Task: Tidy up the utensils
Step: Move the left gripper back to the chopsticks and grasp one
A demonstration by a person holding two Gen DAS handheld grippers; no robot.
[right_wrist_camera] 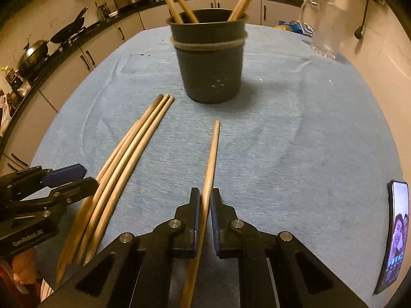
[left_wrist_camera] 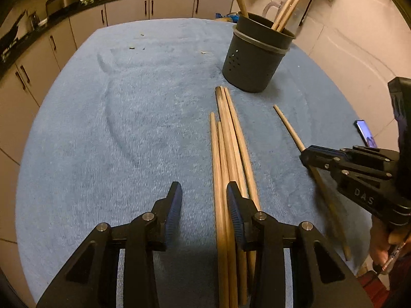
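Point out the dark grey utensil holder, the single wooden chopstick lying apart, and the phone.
Dark grey perforated utensil holder (right_wrist_camera: 212, 71): right wrist view, front wall.
Single wooden chopstick (right_wrist_camera: 213, 148): right wrist view, mid shaft beyond the fingers.
Phone (right_wrist_camera: 395, 233): right wrist view, lit screen.

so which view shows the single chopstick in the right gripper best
Right wrist: the single chopstick runs centred between the right gripper's fingers, tip visible. Left wrist shows it off to the side, its middle hidden by that gripper.
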